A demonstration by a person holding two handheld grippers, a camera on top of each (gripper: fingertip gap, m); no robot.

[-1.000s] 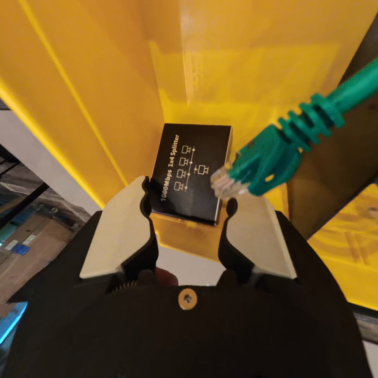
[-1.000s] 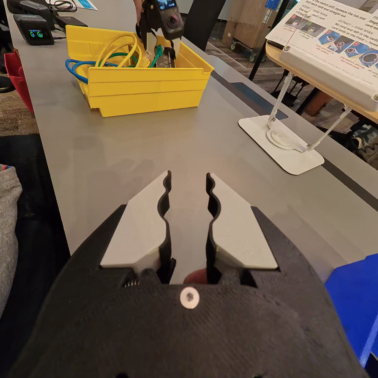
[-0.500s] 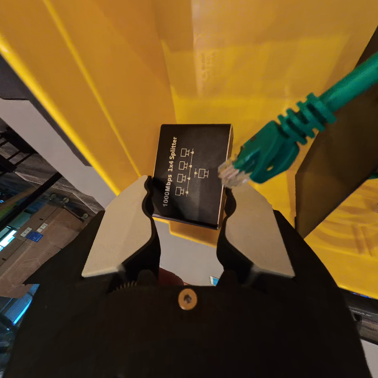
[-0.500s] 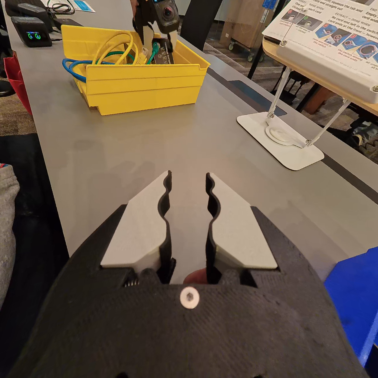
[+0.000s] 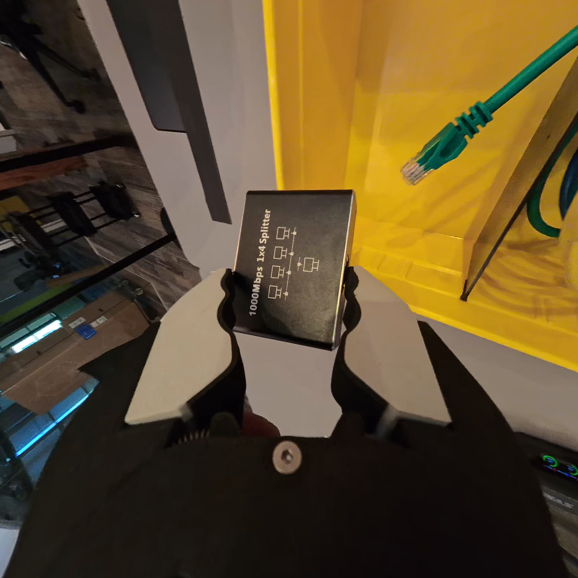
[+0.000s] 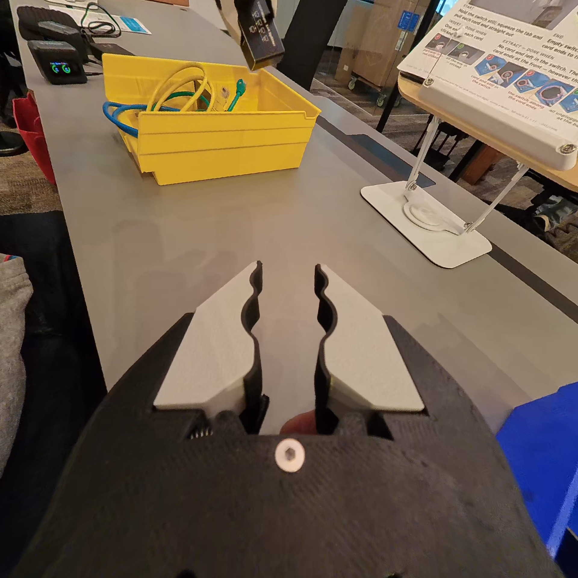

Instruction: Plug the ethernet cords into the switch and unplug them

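Left wrist view: my left gripper (image 5: 289, 281) is clamped on the small black metal switch box (image 5: 294, 269), now lifted clear of the yellow plastic bin (image 5: 406, 281); the green ethernet cord (image 5: 438, 153) has dropped away right.

Right wrist view: my right gripper (image 6: 287, 269) hovers empty and parted over the grey worktop (image 6: 219, 225), cords next.

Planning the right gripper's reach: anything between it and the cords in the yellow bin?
Only the bin's own front wall. The right gripper hangs open over bare table; the cords lie behind the yellow bin wall. The switch, in the left gripper, is above it.
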